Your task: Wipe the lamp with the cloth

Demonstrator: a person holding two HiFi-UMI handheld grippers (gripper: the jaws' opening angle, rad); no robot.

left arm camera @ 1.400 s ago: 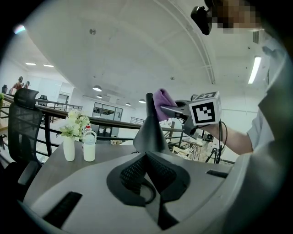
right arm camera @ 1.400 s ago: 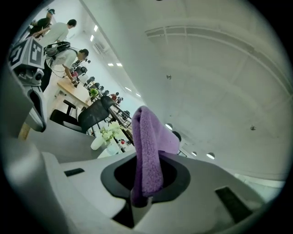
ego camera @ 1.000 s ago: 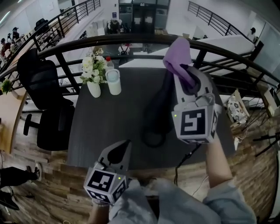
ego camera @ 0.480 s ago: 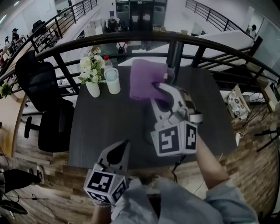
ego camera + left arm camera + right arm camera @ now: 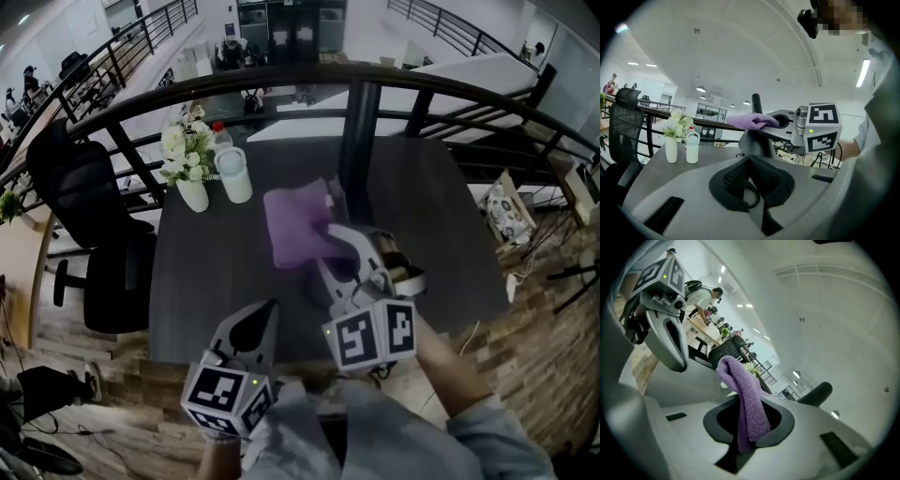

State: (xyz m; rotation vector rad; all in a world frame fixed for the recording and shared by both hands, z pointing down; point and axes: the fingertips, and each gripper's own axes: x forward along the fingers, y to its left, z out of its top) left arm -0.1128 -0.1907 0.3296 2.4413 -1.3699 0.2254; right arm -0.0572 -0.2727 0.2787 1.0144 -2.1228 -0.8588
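Right claw (image 5: 328, 234) is clenched on the purple cloth (image 5: 295, 228), which is seen pinched between the jaws in the right gripper view. The cloth is fanned out left of that claw, over the middle of the bench (image 5: 206, 281), right beside the black pole of the lamp (image 5: 352, 150). Contact with the pole cannot be confirmed. Left claw (image 5: 267, 314) is held with jaws together and nothing between them, low at the near edge of the bench, well apart from the lamp.

Room: the far edge of the bench is bounded by a curved black railing (image 5: 281, 80). Bare bench surface is seen between the vase and the left claw, and again right of the lamp. An office chair (image 5: 89, 187) is placed off the left edge.

Containers: a white vase (image 5: 194, 193) at the far left corner is filled with white flowers (image 5: 187, 145). A white lidded cup (image 5: 233, 175) is set just beside it; its contents cannot be seen.
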